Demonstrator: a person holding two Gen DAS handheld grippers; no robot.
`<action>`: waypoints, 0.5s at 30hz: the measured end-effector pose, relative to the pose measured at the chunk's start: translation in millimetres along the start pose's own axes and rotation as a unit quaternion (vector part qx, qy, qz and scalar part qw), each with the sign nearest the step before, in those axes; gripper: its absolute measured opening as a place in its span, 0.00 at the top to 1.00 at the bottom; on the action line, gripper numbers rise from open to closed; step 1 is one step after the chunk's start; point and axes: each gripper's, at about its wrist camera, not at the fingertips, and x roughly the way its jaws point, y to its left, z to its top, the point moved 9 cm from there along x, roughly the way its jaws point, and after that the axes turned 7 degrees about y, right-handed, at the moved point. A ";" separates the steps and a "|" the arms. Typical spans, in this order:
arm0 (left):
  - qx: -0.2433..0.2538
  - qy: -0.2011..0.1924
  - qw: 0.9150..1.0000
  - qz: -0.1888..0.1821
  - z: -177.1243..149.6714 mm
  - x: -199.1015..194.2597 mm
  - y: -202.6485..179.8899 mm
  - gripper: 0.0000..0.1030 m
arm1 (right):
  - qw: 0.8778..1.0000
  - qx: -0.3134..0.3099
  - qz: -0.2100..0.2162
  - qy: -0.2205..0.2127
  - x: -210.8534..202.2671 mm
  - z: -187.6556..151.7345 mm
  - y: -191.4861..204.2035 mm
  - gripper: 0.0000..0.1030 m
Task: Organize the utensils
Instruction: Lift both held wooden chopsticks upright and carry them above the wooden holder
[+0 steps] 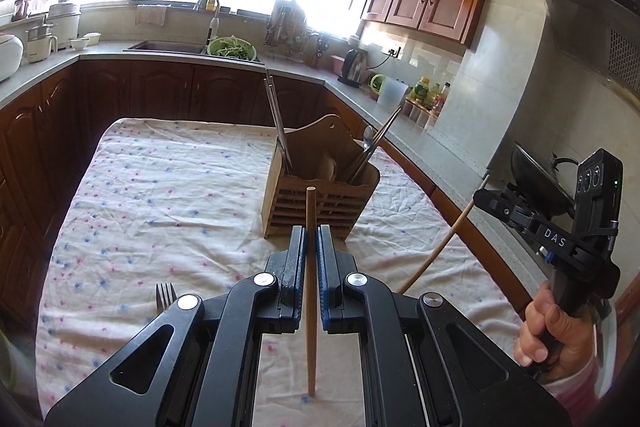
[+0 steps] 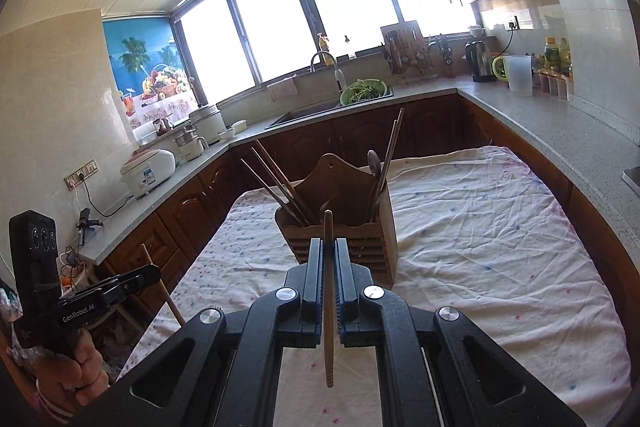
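A wooden utensil holder [image 1: 320, 183] stands on the cloth-covered table [image 1: 160, 195]. Dark chopsticks lean in its left compartment, and a spoon [image 1: 368, 137] with more chopsticks in its right one. My left gripper [image 1: 311, 239] is shut on a light wooden chopstick [image 1: 311, 307], held in front of the holder. A fork [image 1: 165, 297] lies on the cloth at the lower left. In the right wrist view my right gripper [image 2: 329, 251] is shut on a second wooden chopstick [image 2: 328, 327], also just before the holder [image 2: 344, 215]. Each gripper shows in the other's view, a hand on its handle.
Grey counters [image 2: 520, 115] with dark cabinets run around the table on three sides. A sink with a green colander [image 2: 362, 91], a kettle [image 2: 480, 63], a jug and bottles stand at the back. A wok [image 1: 536, 175] sits on the stove at the right.
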 end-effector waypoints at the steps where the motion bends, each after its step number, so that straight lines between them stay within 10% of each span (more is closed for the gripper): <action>1: 0.000 -0.001 1.000 0.000 0.8 -0.4 0.2 0.95 | 1.000 0.000 0.000 0.000 0.0 0.7 -0.5 0.95; 15: 0.000 -0.015 1.000 -0.001 14.7 -2.6 -2.0 0.95 | 1.000 0.001 -0.001 -0.008 -0.3 9.6 -3.6 0.95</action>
